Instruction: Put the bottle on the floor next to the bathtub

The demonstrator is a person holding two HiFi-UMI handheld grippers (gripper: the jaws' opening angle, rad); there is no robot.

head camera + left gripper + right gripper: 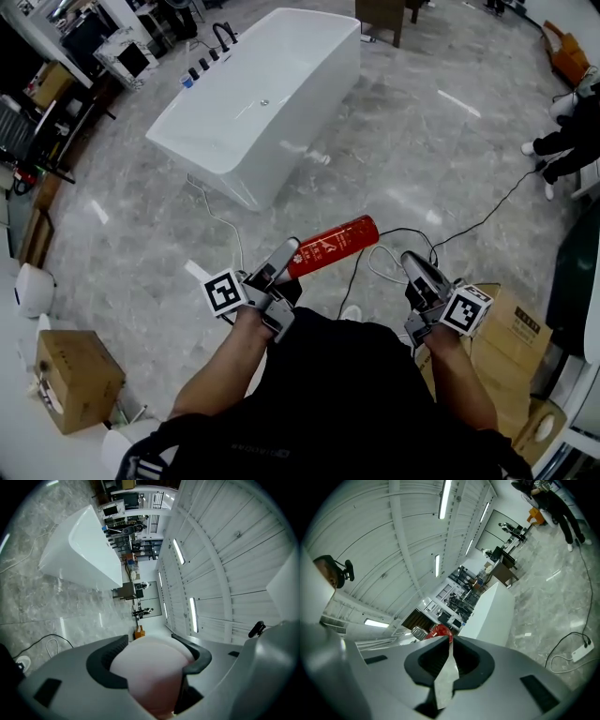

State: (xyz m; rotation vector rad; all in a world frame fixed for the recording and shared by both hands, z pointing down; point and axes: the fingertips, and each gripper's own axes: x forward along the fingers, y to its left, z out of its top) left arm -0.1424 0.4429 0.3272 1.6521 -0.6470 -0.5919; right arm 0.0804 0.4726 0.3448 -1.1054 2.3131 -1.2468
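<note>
Our left gripper (287,255) pinches one end of the red bottle (333,246), lower centre of the head view, above the grey floor (422,159); our right gripper (413,262) is pressed together, empty; the white bathtub (262,103) stands upper centre, well apart

Red bottle (333,246) with white print at centre, glossy white bathtub (258,98) upper centre, grey marbled floor (422,141), brown cardboard box (80,378) lower left, black cable (487,217) right.
</note>
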